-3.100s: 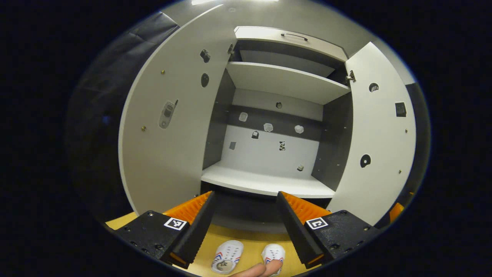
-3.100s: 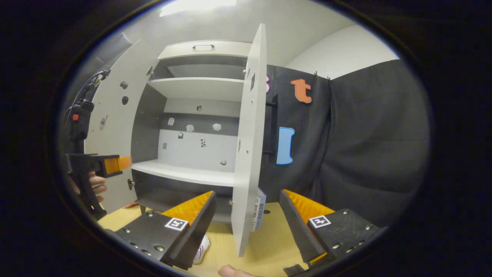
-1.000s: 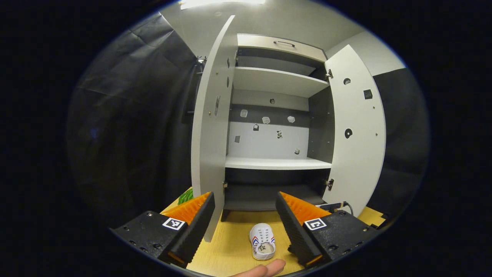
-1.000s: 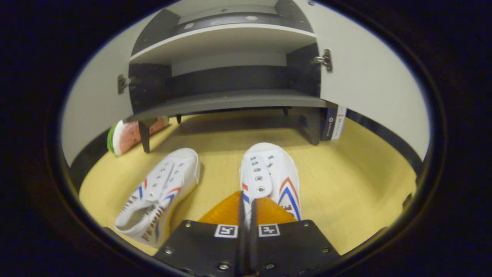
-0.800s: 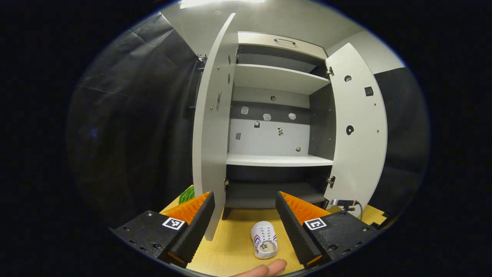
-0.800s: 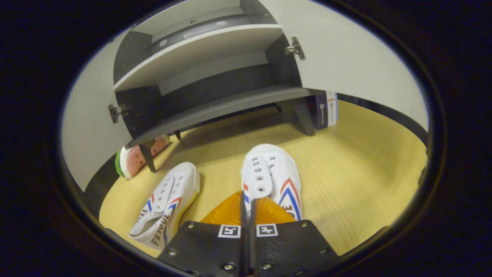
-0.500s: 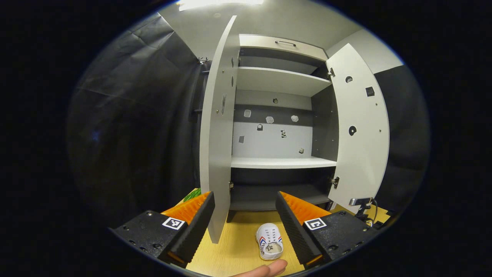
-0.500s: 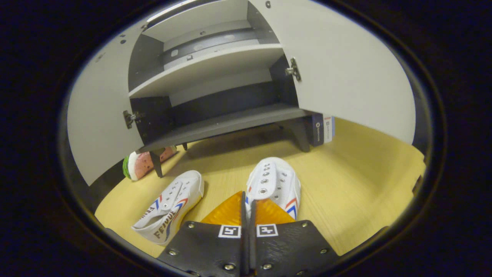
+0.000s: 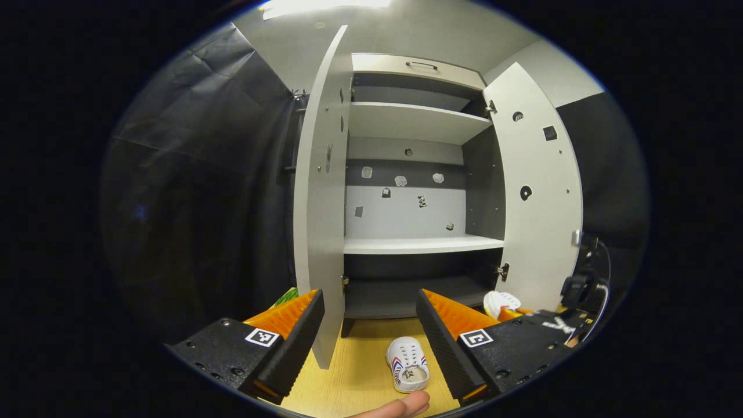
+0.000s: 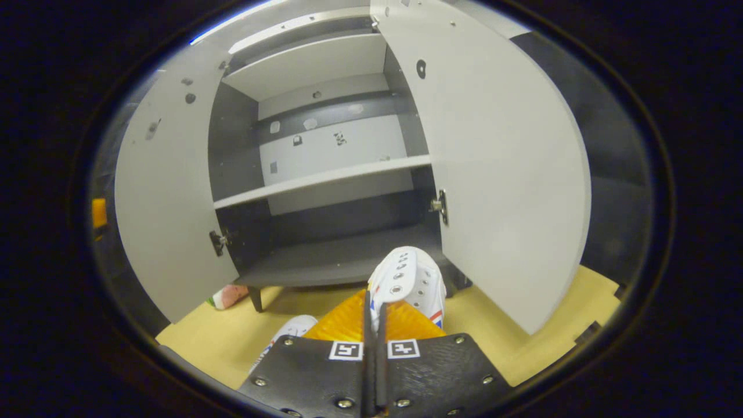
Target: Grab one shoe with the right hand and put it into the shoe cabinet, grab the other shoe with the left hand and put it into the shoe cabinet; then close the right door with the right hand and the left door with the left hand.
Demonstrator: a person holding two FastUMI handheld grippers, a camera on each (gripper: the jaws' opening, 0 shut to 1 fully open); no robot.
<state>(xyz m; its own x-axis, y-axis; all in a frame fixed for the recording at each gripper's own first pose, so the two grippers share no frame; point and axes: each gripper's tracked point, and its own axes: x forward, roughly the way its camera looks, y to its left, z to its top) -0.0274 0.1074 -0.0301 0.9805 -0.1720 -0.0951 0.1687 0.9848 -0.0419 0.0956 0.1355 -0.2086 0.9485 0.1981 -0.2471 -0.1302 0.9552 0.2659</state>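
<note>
R gripper (image 10: 372,325) is pinching a shoe (image 10: 409,278) by its edge, hanging at 6 o'clock before the cabinet (image 10: 342,255) floor, L gripper (image 9: 365,325) is idling spread over 2nd shoe (image 9: 408,363), and that thin pinch is risking a slip mid-carry.

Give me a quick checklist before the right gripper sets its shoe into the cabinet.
1. Right gripper shut on its shoe: ok.
2. Held shoe lifted off the floor: ok.
3. Both cabinet doors, left door and right door, open: ok.
4. Bottom shelf bare ahead of the toe: ok.
5. Left gripper open, back from the cabinet: ok.
6. Second shoe on the floor, out of the path: ok.
</note>
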